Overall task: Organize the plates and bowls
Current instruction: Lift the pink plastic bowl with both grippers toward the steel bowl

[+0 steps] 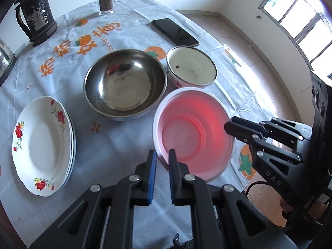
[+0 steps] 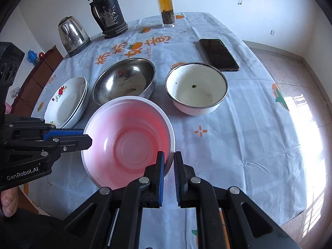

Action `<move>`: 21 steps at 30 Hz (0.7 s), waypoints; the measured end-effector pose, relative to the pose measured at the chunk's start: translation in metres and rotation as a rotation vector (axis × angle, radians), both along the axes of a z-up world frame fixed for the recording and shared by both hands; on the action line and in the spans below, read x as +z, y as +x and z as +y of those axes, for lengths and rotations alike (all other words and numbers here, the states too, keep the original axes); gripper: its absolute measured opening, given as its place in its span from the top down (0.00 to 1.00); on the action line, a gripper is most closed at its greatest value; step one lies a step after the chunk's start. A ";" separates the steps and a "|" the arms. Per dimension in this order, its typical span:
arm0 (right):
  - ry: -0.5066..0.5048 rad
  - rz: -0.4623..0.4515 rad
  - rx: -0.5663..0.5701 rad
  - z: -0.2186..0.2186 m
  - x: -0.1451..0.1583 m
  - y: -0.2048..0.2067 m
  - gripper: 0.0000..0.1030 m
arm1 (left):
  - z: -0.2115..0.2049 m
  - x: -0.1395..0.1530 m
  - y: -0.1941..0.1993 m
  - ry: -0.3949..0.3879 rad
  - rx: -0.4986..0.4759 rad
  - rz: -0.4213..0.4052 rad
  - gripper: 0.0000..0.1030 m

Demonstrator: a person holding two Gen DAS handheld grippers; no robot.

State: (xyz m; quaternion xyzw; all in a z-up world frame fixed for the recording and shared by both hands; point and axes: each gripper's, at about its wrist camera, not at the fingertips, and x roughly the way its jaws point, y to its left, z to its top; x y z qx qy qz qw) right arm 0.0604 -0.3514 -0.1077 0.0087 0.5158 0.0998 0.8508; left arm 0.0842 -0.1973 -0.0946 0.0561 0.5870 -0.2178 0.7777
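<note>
I see the table (image 2: 238, 145) under a pale cloth printed with orange fruit. Beyond my jaws sit a steel bowl (image 2: 124, 81), a white enamel bowl (image 2: 196, 88), stacked flowered plates (image 2: 66, 101), a phone (image 2: 219, 54), kettle (image 2: 72, 35), black jug (image 2: 108, 10) and tea bottle (image 2: 166, 6).

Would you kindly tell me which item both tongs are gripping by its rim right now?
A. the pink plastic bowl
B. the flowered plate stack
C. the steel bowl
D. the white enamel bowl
A: the left tongs and right tongs each pinch opposite rims of the pink plastic bowl.
</note>
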 end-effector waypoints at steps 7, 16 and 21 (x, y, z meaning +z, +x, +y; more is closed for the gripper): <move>-0.002 -0.028 0.015 0.004 0.015 0.006 0.91 | 0.004 0.014 0.003 -0.001 0.003 -0.042 0.92; 0.002 -0.053 0.035 0.012 0.025 0.017 0.91 | 0.014 0.026 0.015 -0.014 0.038 -0.062 0.92; 0.003 -0.079 0.052 0.018 0.036 0.028 0.91 | 0.021 0.035 0.025 -0.023 0.068 -0.068 0.92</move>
